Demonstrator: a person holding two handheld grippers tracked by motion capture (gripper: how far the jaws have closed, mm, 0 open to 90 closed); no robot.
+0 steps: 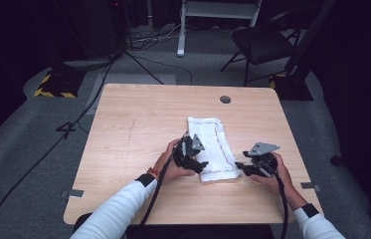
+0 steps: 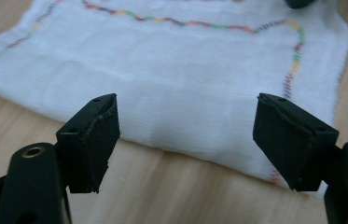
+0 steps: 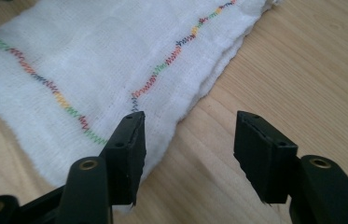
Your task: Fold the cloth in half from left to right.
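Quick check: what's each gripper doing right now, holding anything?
Left gripper: open, holding nothing, at the white cloth.
Right gripper: open, holding nothing, at the cloth's corner.

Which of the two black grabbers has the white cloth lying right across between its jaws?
The left gripper: the cloth spans its open jaws, while the right gripper straddles only the cloth's edge.

Your cloth (image 1: 214, 149) lies folded on the table (image 1: 138, 124), right of centre and nearer its front edge. Your left gripper (image 1: 199, 162) sits at the cloth's left edge, your right gripper (image 1: 240, 167) just beside its front right corner.
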